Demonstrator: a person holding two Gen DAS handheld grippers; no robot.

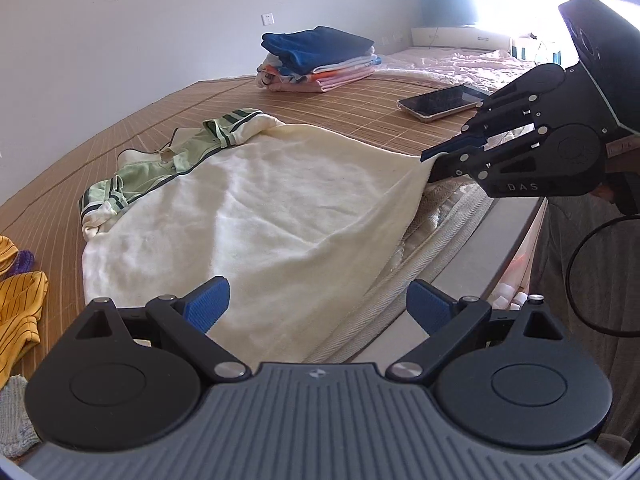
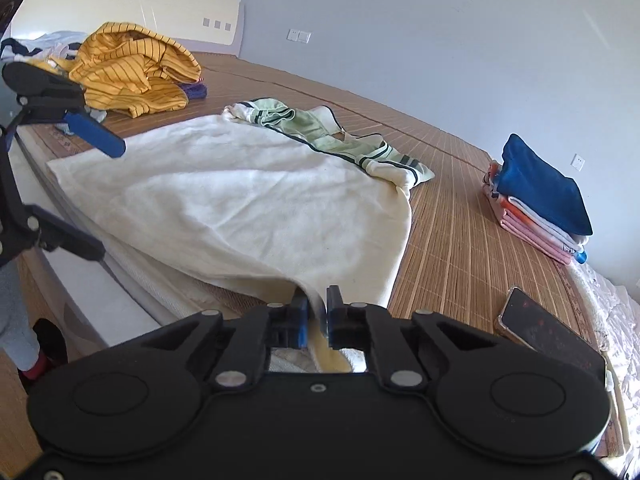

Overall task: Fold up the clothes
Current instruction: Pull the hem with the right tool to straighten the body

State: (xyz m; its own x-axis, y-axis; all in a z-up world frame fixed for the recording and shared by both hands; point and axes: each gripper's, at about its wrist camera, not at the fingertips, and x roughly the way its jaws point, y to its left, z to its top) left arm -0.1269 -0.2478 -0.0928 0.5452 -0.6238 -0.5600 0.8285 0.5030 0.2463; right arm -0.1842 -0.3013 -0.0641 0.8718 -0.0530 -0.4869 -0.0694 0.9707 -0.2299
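Right fingers (image 2: 317,312) pinching cream shirt (image 1: 248,216) hem, left fingers (image 1: 218,300) wide above it

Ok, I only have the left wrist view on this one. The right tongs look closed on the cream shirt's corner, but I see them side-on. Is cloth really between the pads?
Observer: Yes. In the right wrist view a fold of the cream shirt runs up between the closed pads of the right tongs.
Operator: And the yellow cloth at my left edge?
Observer: It is a full heap of yellow striped clothes, unfolded, with white and navy garments behind it.
Operator: What's past that heap?
Observer: A pale headboard at the end of the bed.
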